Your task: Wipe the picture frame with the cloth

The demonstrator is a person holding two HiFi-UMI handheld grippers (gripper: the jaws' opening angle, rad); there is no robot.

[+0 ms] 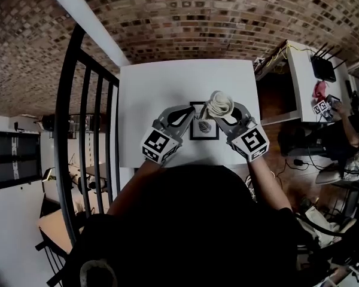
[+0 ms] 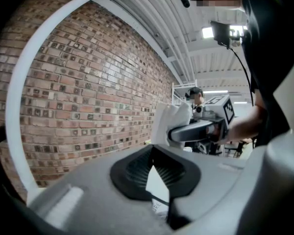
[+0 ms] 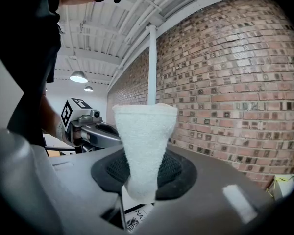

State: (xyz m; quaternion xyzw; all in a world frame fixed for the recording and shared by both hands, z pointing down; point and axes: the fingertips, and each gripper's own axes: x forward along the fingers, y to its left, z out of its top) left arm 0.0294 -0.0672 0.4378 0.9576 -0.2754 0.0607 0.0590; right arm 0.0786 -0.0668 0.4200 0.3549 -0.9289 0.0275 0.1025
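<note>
Head view: the picture frame (image 1: 203,128) lies flat on the white table (image 1: 167,82), toward its 6 o'clock edge. The left gripper (image 1: 191,112) sits at the frame's 9 o'clock side, tips at its edge. The right gripper (image 1: 226,115) comes in from 3 o'clock and carries the cloth (image 1: 219,104) above the frame's 1 o'clock corner.

Right gripper view: the jaws are clamped on the white cloth, which stands bunched above the pads; the frame shows below them.

Left gripper view: the pads meet at the tips, with nothing seen between them.
</note>
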